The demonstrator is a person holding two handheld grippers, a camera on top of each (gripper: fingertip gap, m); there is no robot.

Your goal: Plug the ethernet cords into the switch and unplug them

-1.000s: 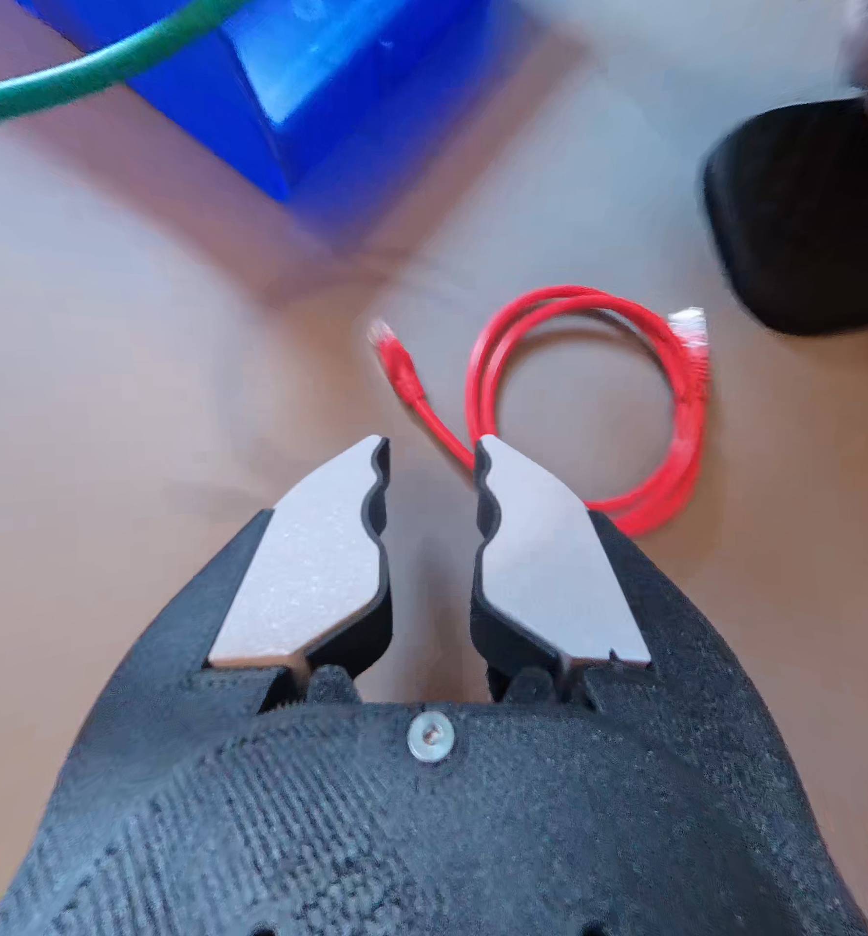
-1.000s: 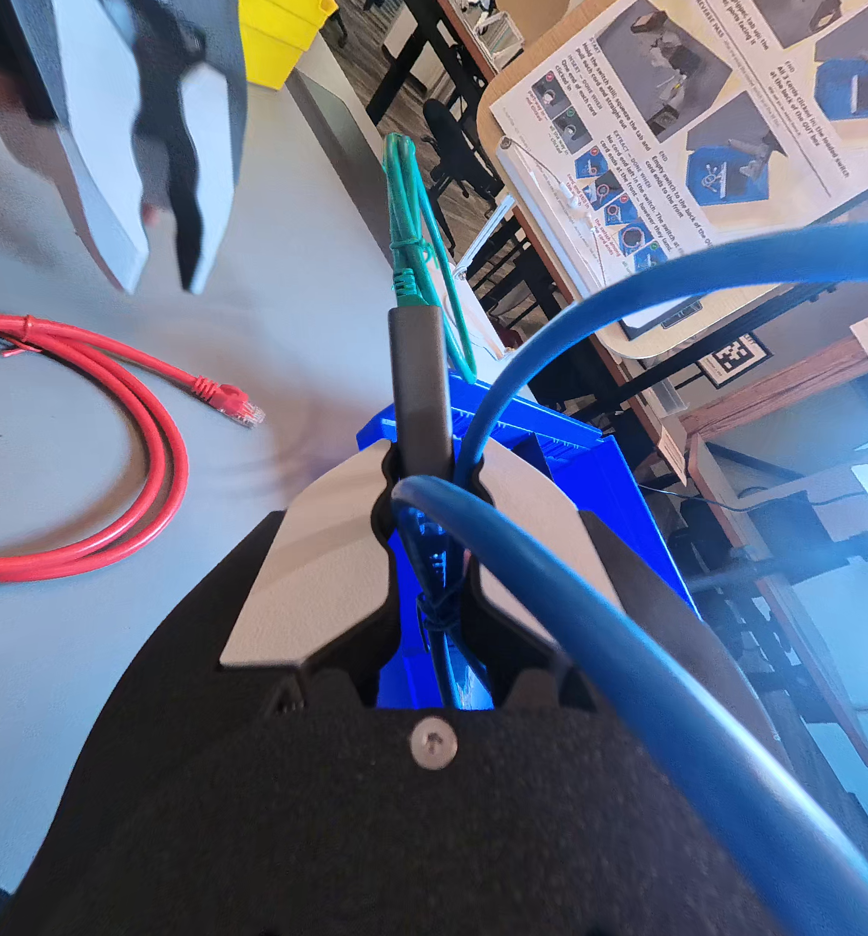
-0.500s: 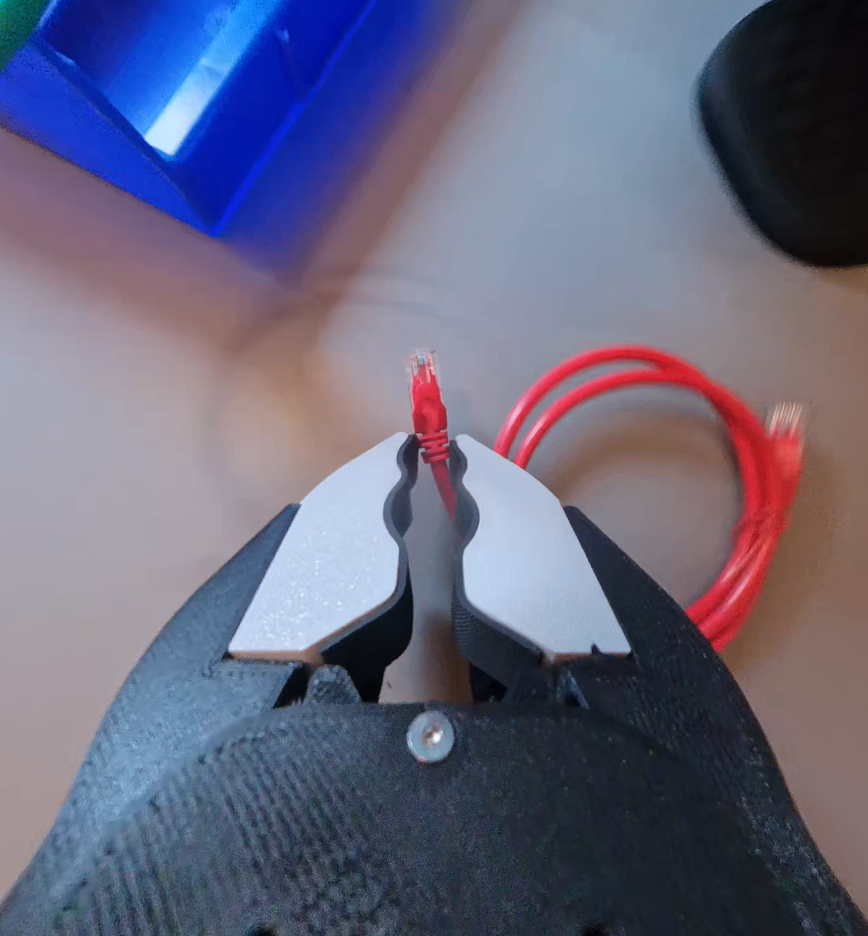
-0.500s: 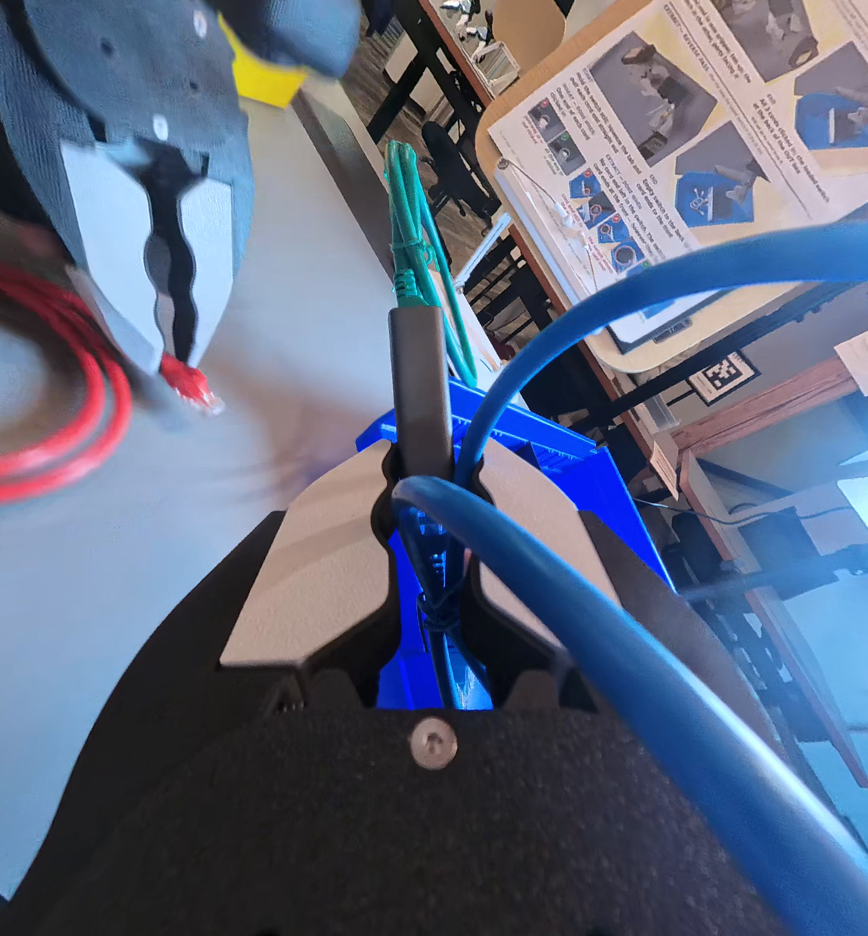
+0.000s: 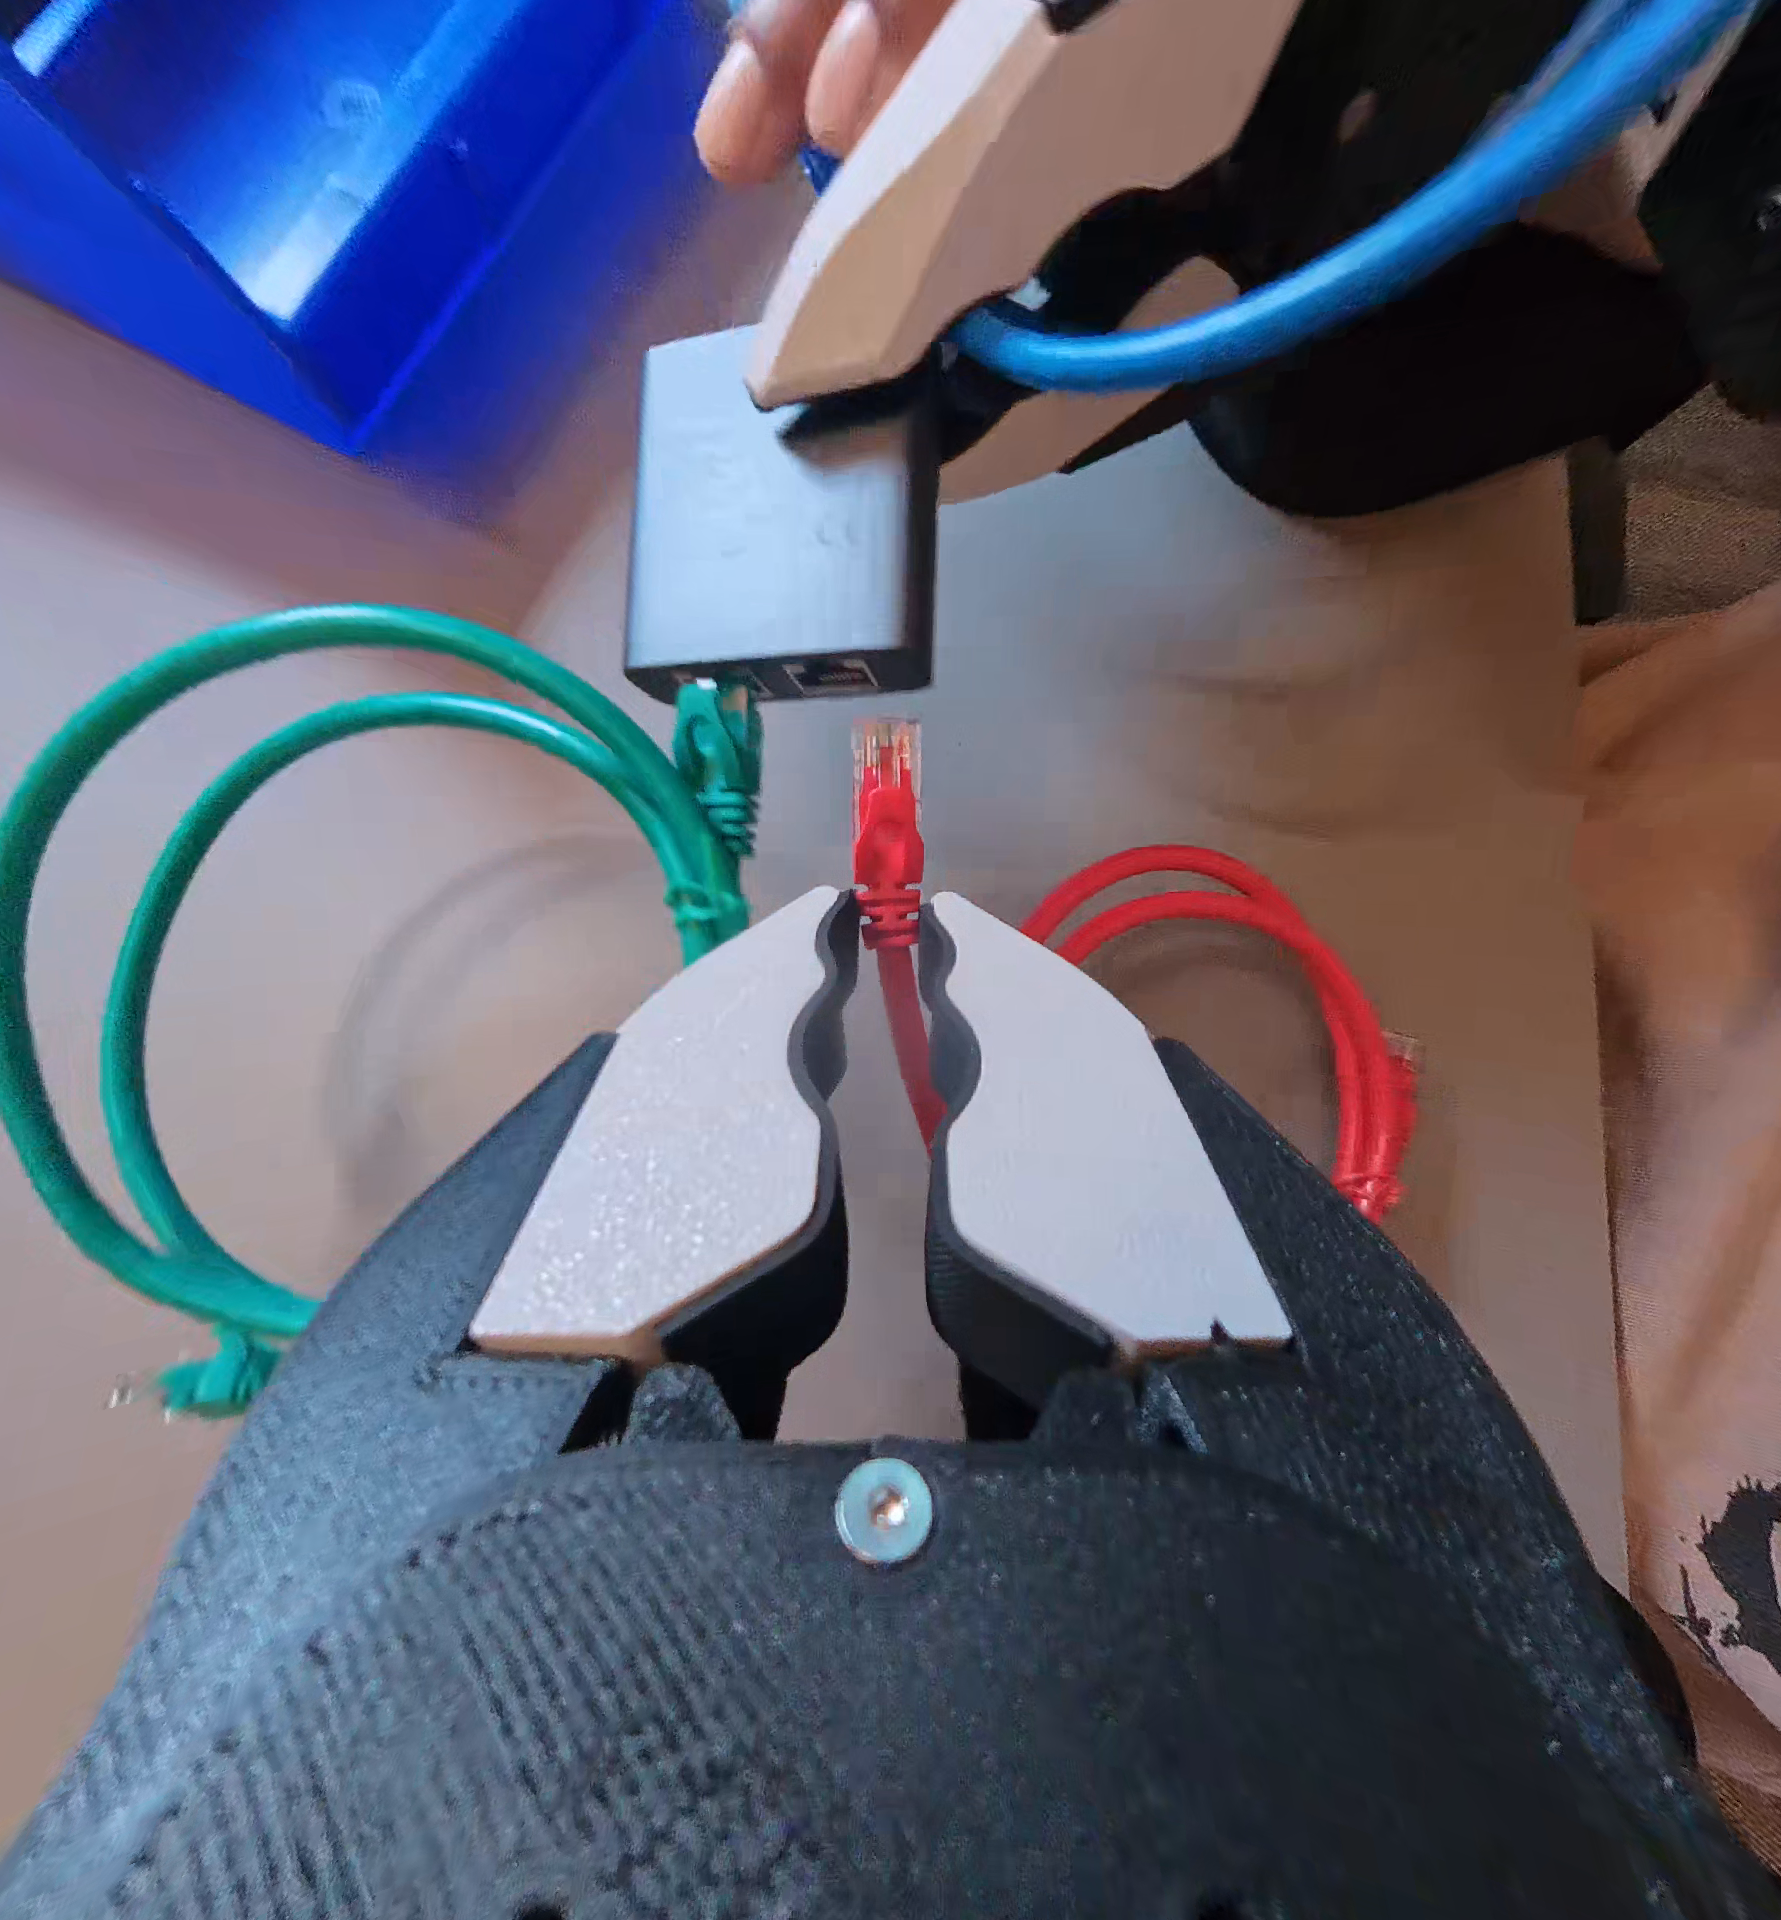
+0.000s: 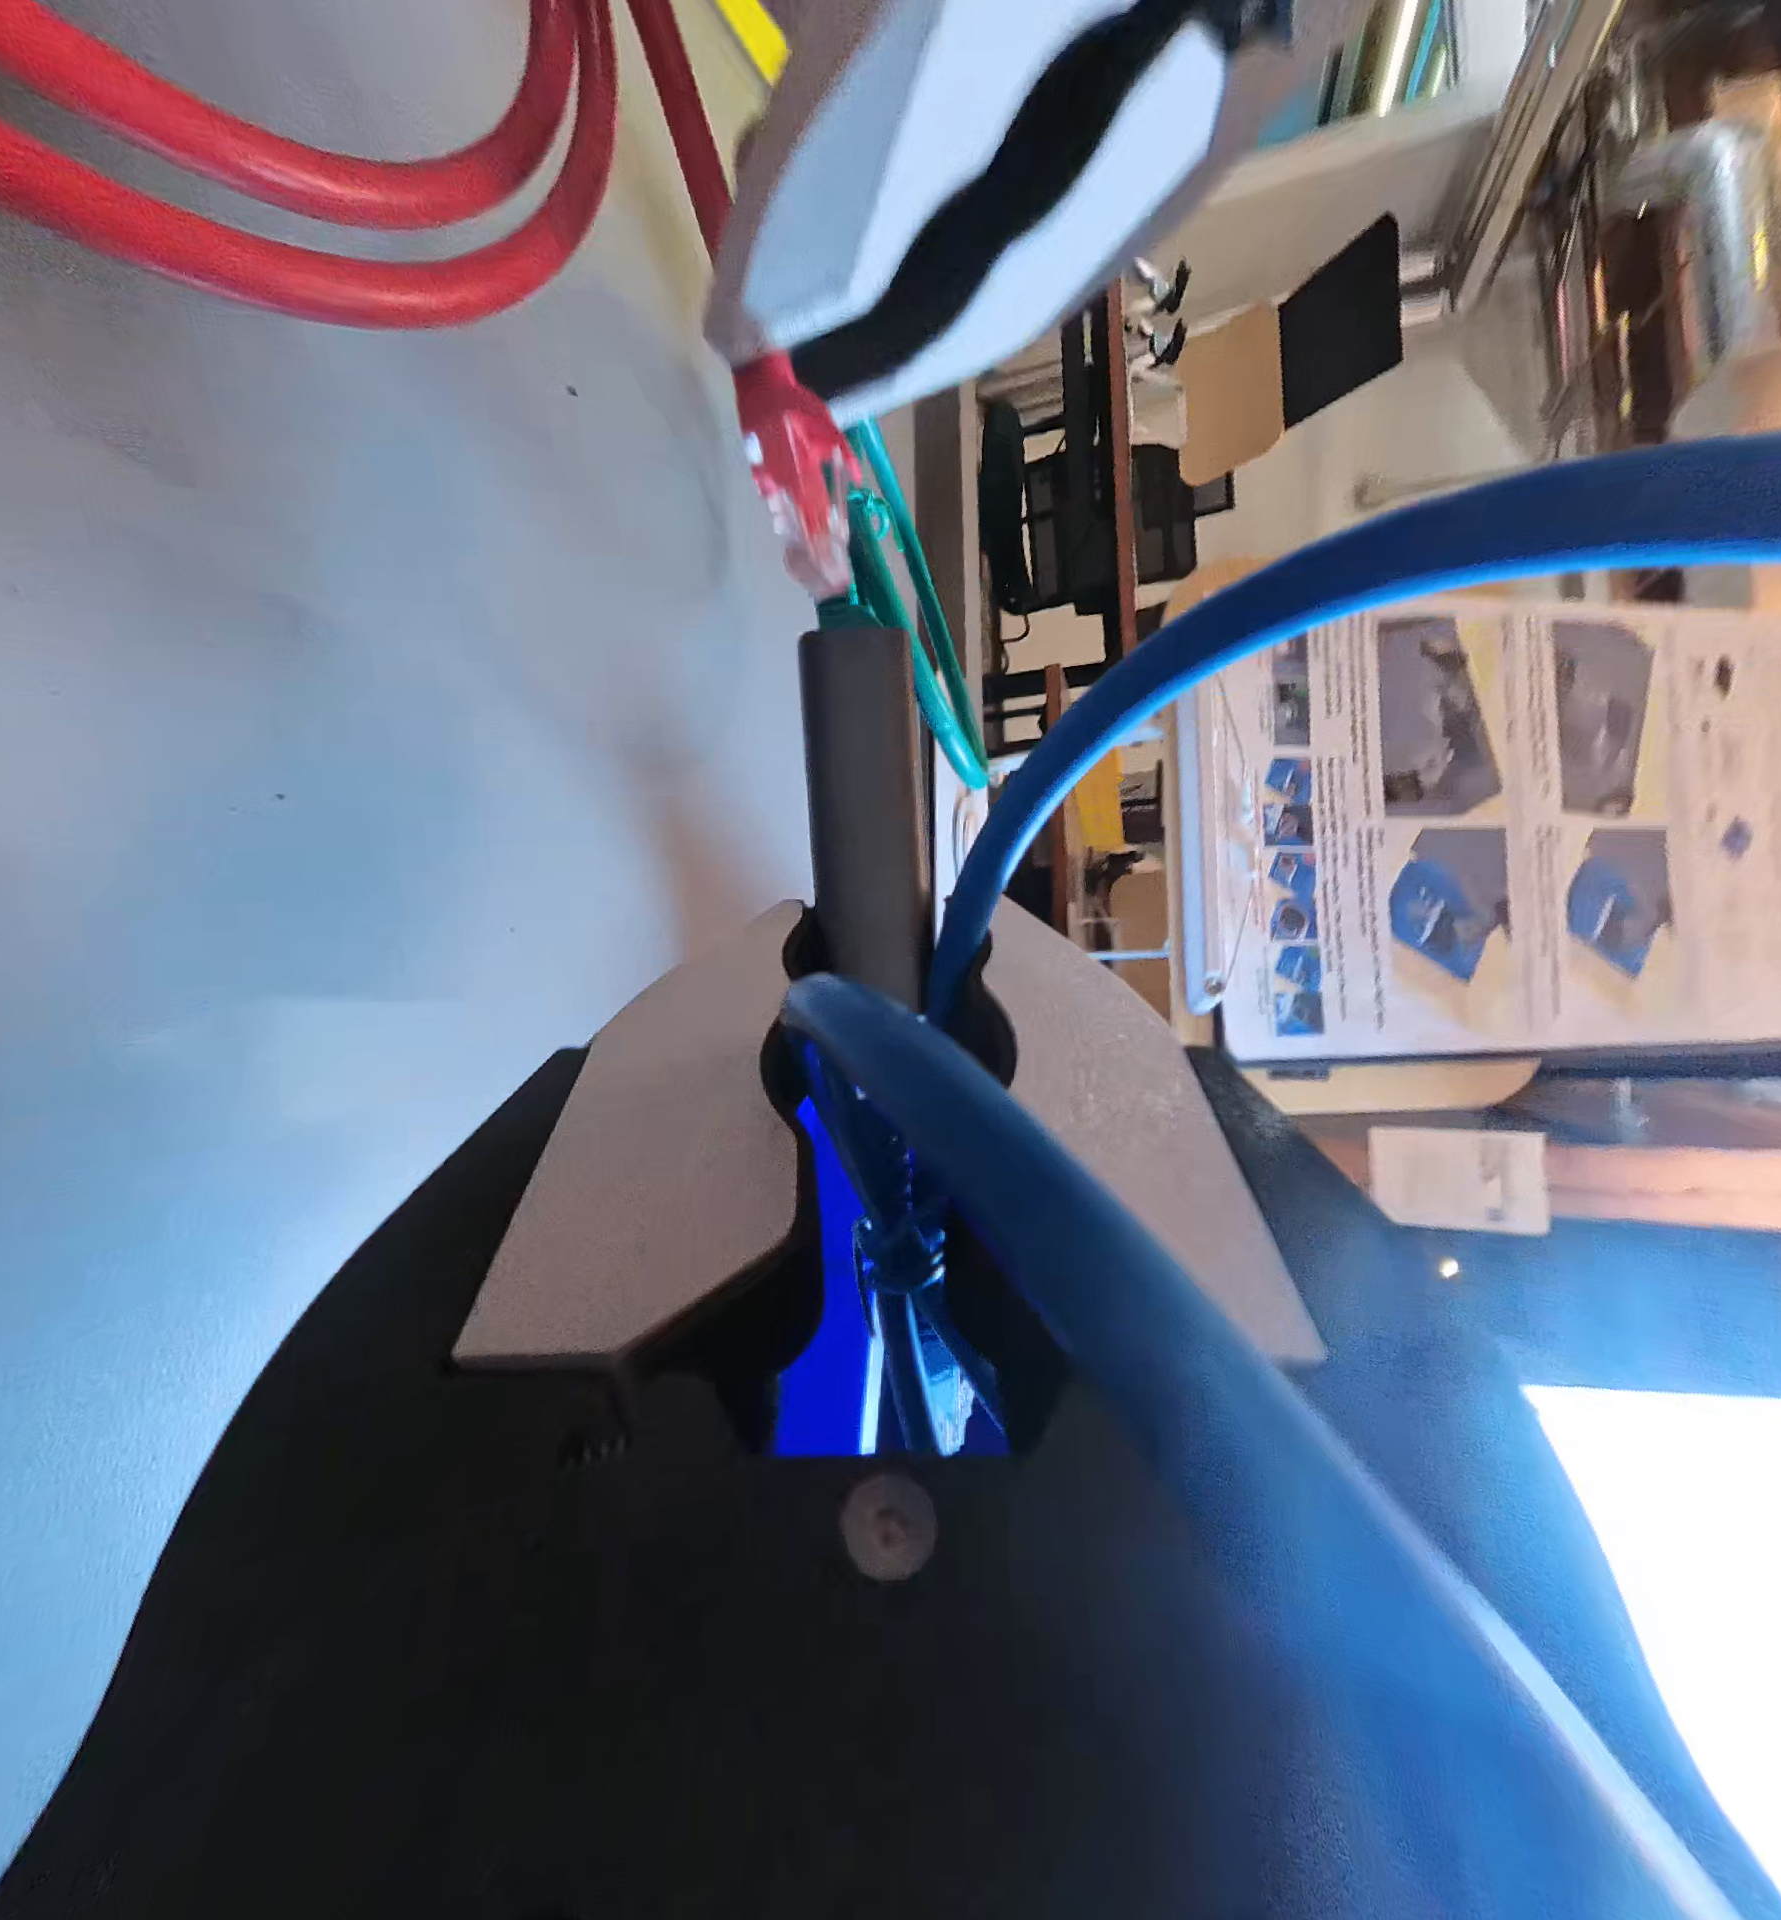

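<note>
Left wrist view: the left gripper [image 5: 891, 914] is seen clamped on the ribbed boot of the red cord [image 5: 888, 831], its clear plug held just short of the free port of the switch [image 5: 777, 530] — beside the green cord [image 5: 714, 758] already plugged in. The cord is judged light and limp, so the stiff boot is the place to be gripped. Right wrist view: the right gripper [image 6: 891, 935] is closed on the switch's edge above the tabletop [image 6: 294, 779] — a blue cord [image 6: 1125, 748] looped across it.
</note>
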